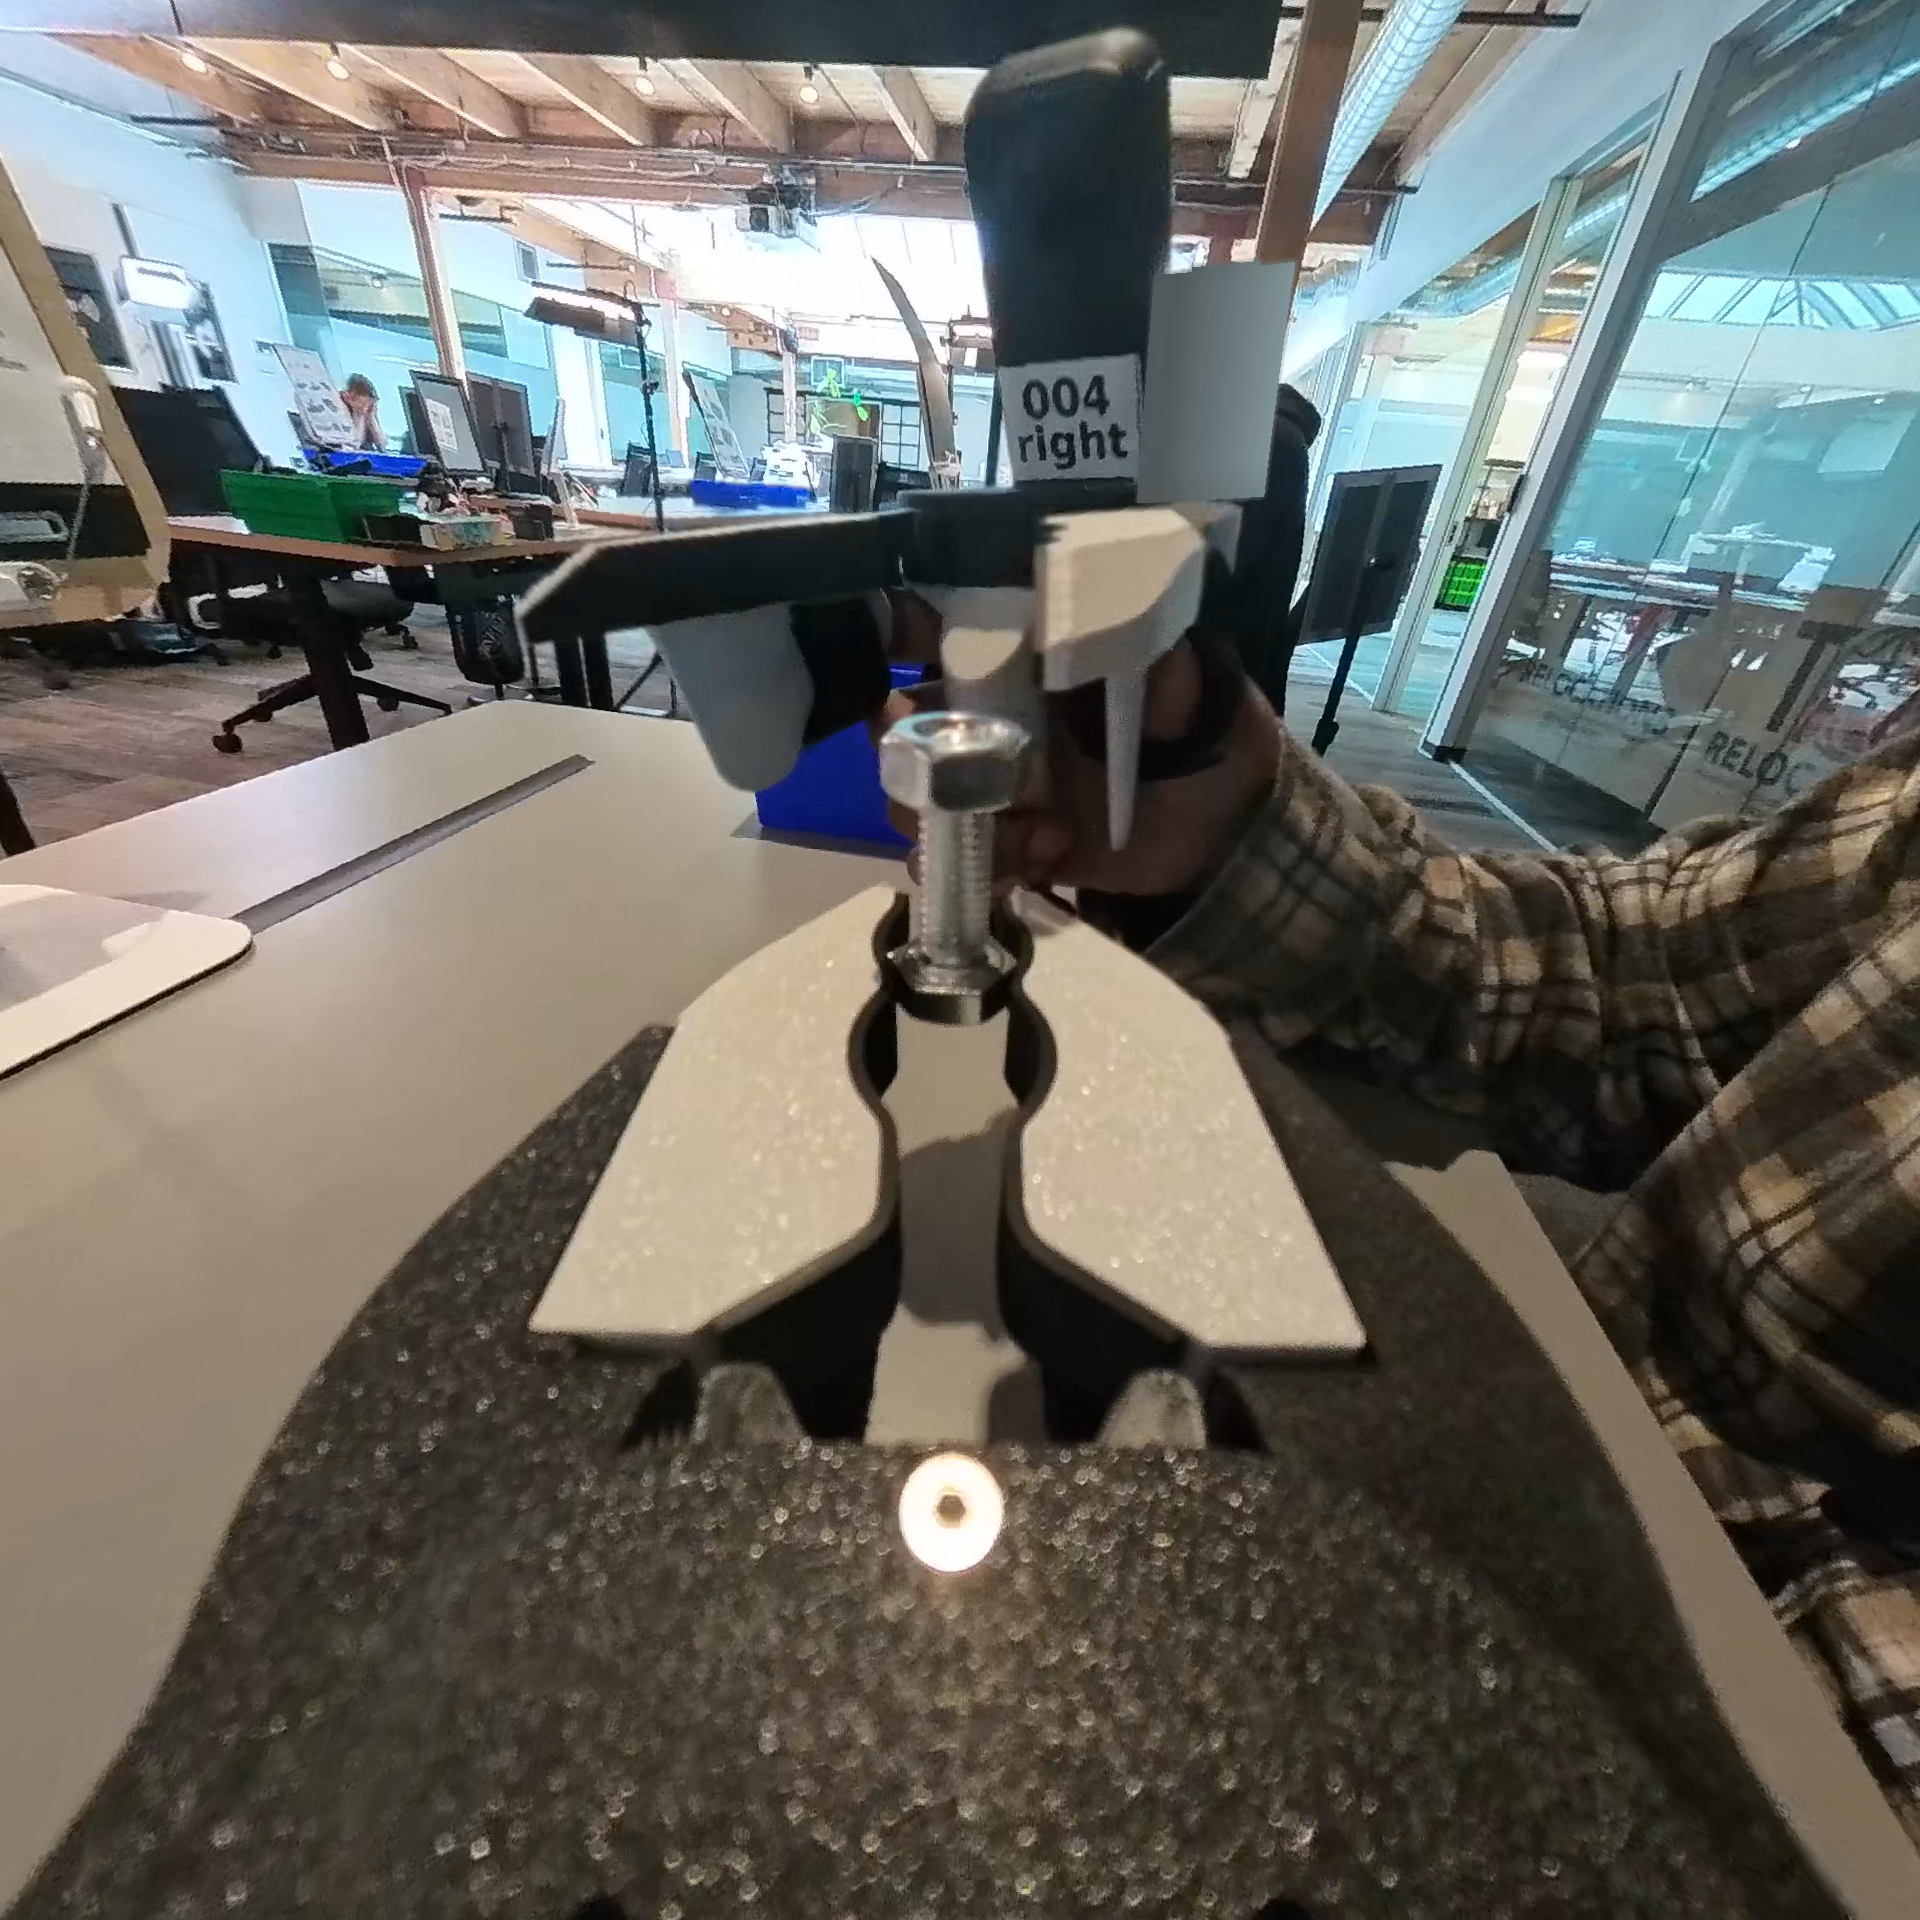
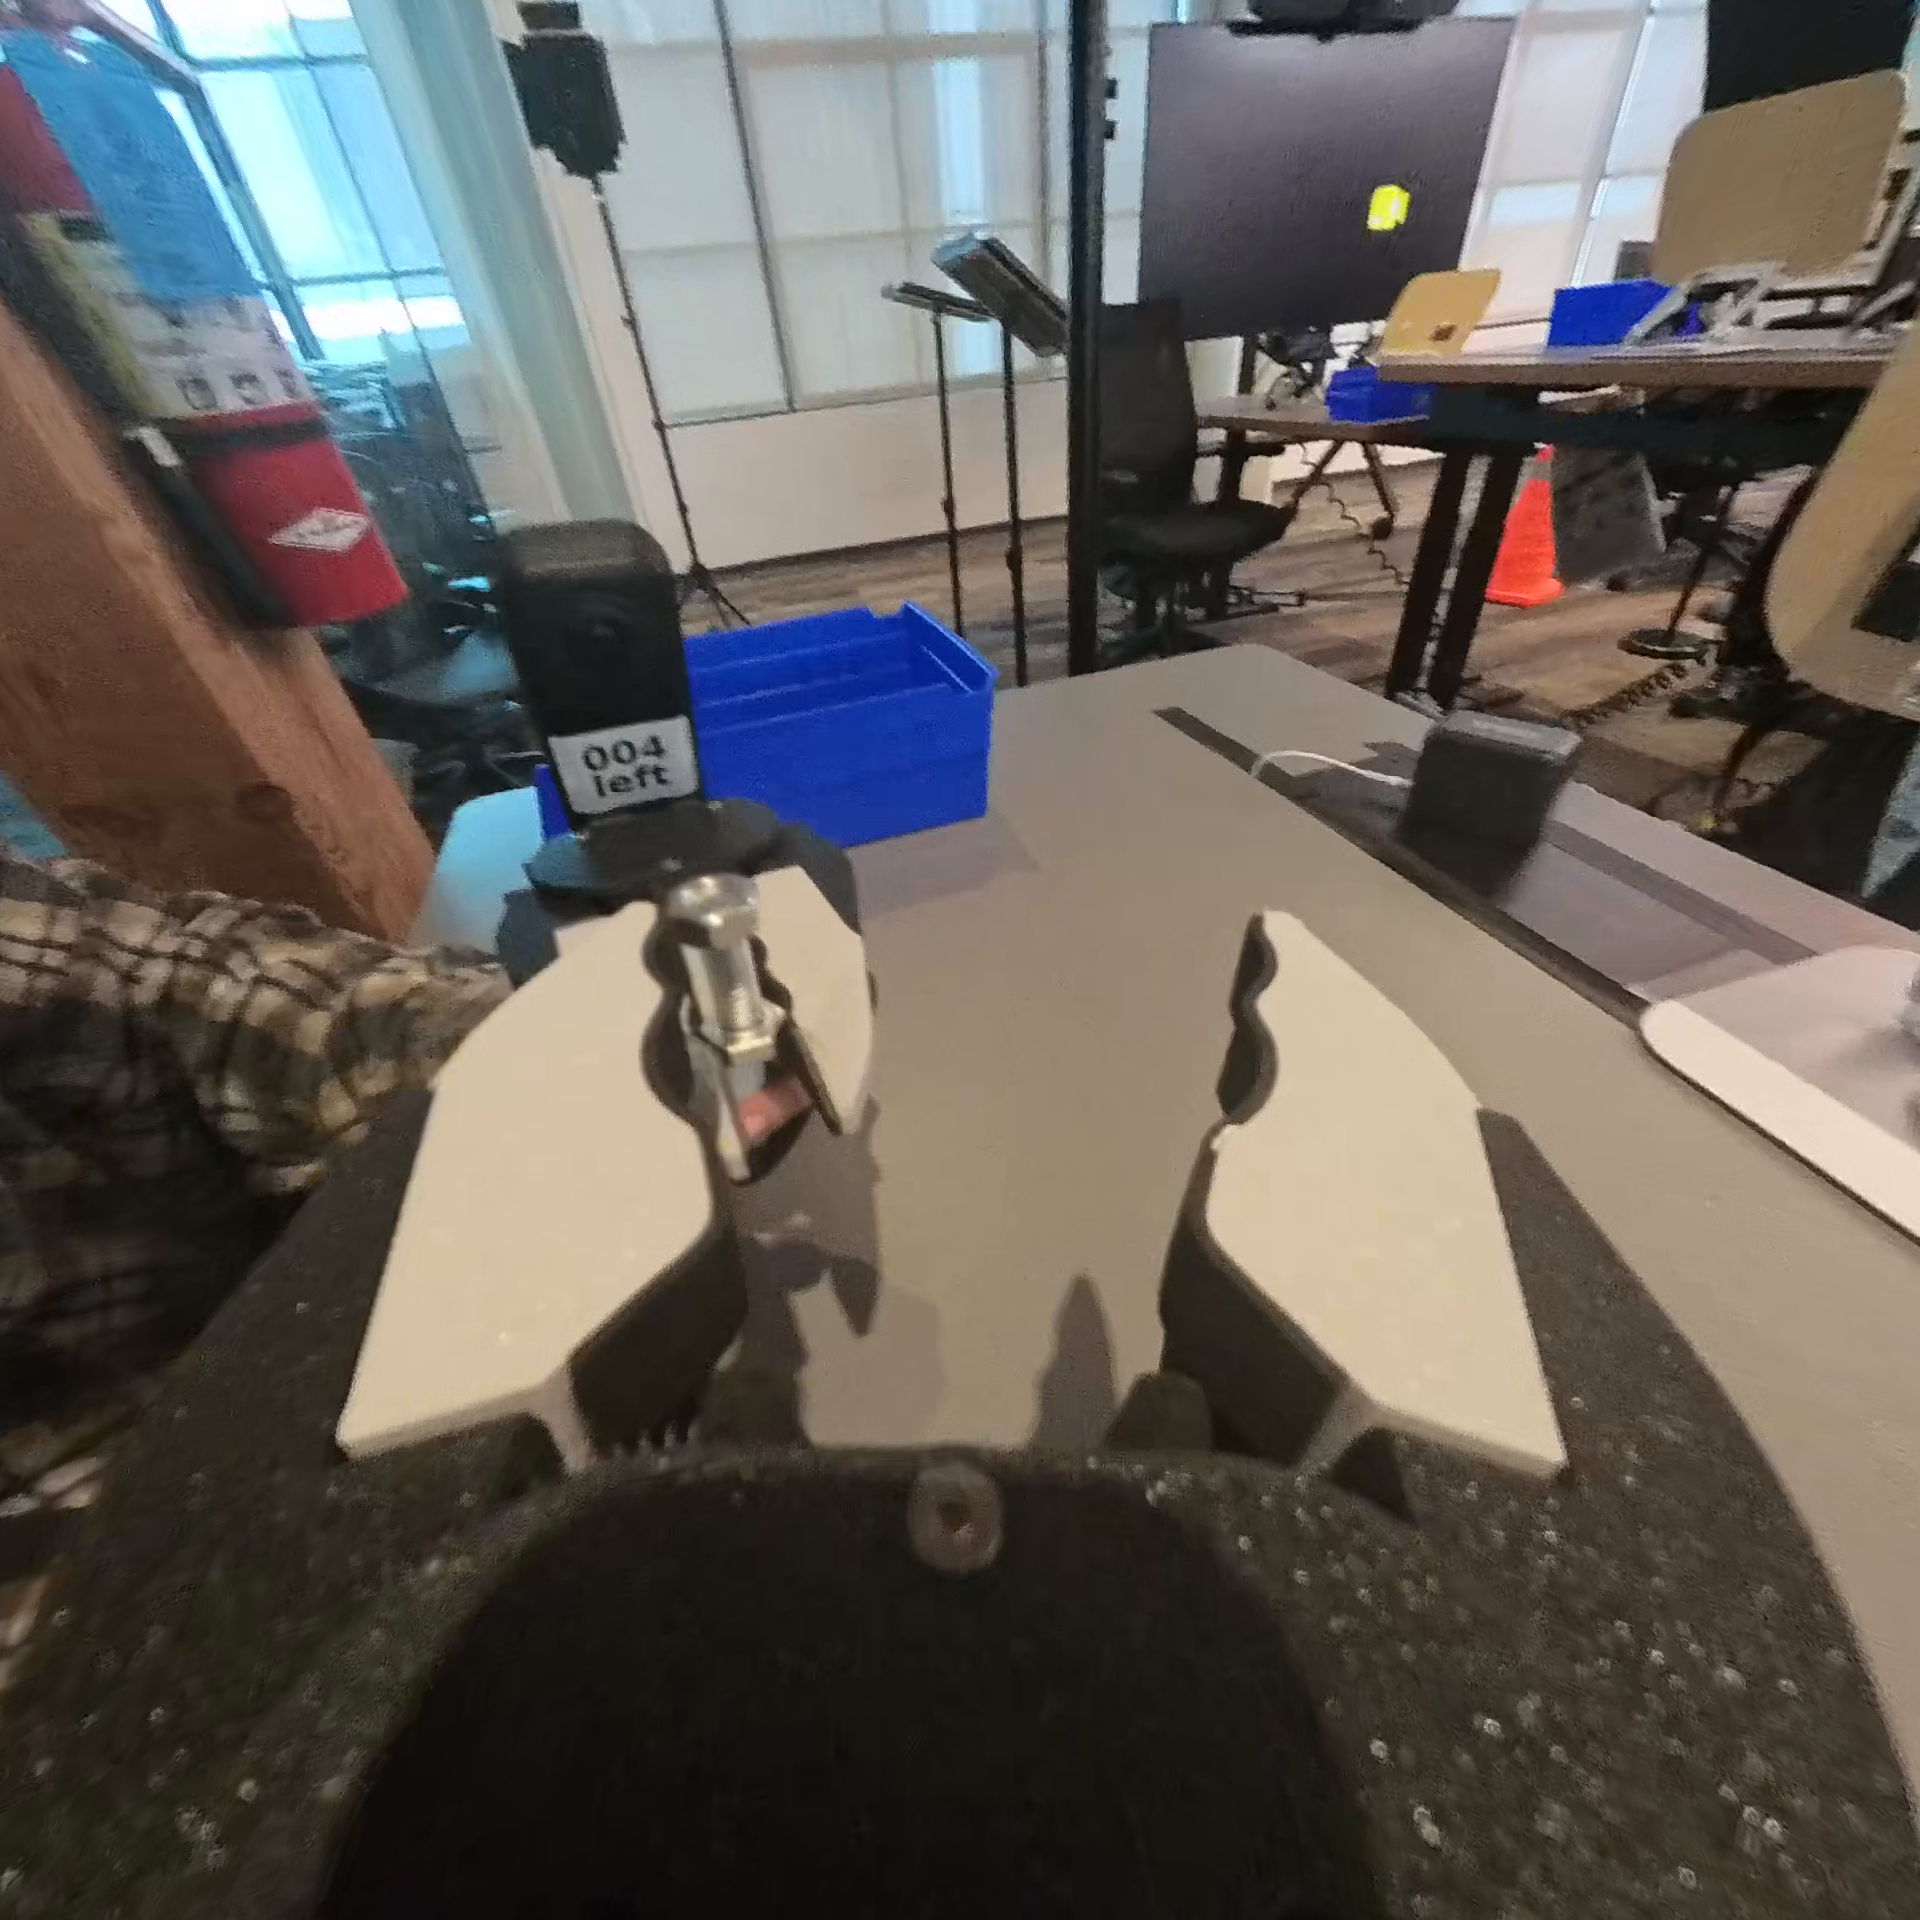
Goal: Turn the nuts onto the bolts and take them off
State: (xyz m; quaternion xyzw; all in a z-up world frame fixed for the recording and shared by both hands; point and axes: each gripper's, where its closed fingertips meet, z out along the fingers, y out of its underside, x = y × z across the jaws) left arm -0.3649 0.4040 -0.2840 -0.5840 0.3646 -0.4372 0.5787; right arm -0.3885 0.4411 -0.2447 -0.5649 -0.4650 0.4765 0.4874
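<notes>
Gripping bolt (image 1: 954, 831) upright, left claw (image 1: 951, 997); right claw (image 2: 1049, 1049) spread.

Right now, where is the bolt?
The bolt stands head-up at centre of the left wrist view, its nut clamped at the left gripper tips above the grey table.

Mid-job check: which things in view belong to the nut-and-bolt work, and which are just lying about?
Job:
bolt, head up
nut on its lower threads
left gripper, holding the nut
right gripper, fingers apart

Lying about:
blue bin
black box
white pad
</notes>
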